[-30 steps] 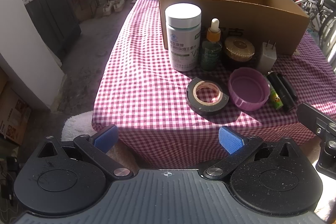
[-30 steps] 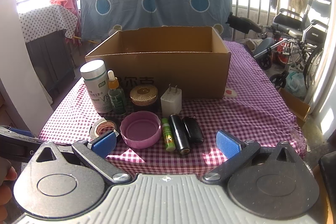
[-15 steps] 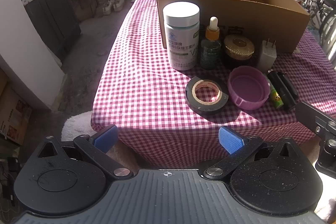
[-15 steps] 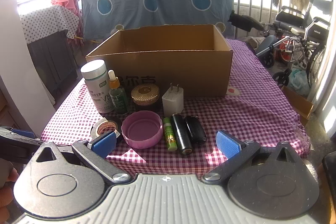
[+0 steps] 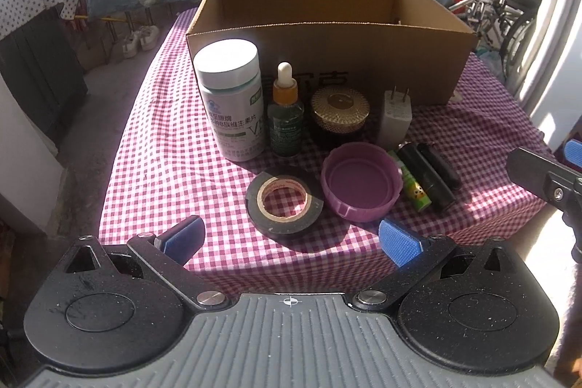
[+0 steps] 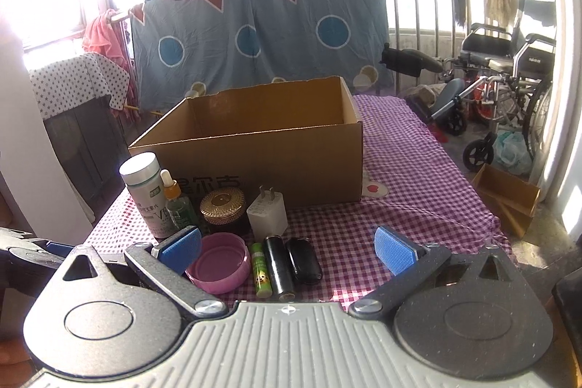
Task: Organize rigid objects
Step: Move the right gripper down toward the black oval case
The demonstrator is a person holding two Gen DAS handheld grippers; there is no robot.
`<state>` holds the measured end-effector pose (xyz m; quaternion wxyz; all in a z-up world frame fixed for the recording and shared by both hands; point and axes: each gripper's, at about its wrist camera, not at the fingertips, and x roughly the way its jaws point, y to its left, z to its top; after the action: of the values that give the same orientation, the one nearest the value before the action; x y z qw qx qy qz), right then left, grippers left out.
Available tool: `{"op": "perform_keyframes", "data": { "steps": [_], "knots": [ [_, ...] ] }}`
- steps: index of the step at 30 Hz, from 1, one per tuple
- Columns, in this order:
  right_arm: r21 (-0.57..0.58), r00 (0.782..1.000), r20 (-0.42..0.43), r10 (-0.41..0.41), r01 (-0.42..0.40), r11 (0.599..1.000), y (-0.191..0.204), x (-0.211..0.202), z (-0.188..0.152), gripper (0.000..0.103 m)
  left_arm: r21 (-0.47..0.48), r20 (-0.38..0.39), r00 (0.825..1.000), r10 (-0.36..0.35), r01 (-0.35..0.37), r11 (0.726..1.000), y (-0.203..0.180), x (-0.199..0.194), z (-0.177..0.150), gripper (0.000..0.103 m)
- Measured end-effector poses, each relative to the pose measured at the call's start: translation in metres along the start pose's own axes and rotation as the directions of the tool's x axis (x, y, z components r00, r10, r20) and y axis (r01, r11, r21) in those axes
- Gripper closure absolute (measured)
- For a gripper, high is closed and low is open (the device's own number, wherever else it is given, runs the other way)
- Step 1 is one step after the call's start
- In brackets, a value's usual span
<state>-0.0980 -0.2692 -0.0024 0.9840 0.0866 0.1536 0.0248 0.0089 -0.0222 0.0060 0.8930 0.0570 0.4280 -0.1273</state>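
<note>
On the pink checked table (image 5: 163, 170) stand a white pill bottle (image 5: 230, 100), a dropper bottle (image 5: 285, 119), a gold-lidded jar (image 5: 340, 113) and a white plug charger (image 5: 395, 115), all in front of an open cardboard box (image 5: 327, 39). Nearer lie a black tape roll (image 5: 284, 202), a purple lid (image 5: 362, 182), a green tube (image 5: 413, 184) and two black cylinders (image 5: 433, 175). My left gripper (image 5: 291, 239) is open, just short of the tape roll. My right gripper (image 6: 287, 242) is open, near the purple lid (image 6: 218, 260) and the cylinders (image 6: 278, 264).
A blue quilt (image 6: 262, 35) hangs behind the table. Wheelchairs (image 6: 509, 79) stand at the right. A small cardboard box (image 6: 509, 202) lies on the floor at the right. A dark cabinet (image 5: 36, 68) stands at the left.
Both grippers have moved forward towards the table, so the objects look closer. The left view has tilted up. Both stay open.
</note>
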Motion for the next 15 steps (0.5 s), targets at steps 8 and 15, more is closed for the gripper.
{"op": "perform_keyframes", "data": {
  "steps": [8, 15],
  "knots": [
    [0.106, 0.999, -0.036, -0.028, 0.032, 0.994, -0.055, 0.032, 0.011, 0.0, 0.161, 0.046, 0.975, -0.216, 0.206, 0.965, -0.039, 0.017, 0.012, 0.003],
    [0.105, 0.979, -0.193, 0.06, -0.04, 0.994, -0.067, 0.087, 0.009, 0.034, 0.252, -0.019, 0.95, -0.311, 0.305, 0.918, -0.071, 0.044, 0.022, 0.023]
  ]
}}
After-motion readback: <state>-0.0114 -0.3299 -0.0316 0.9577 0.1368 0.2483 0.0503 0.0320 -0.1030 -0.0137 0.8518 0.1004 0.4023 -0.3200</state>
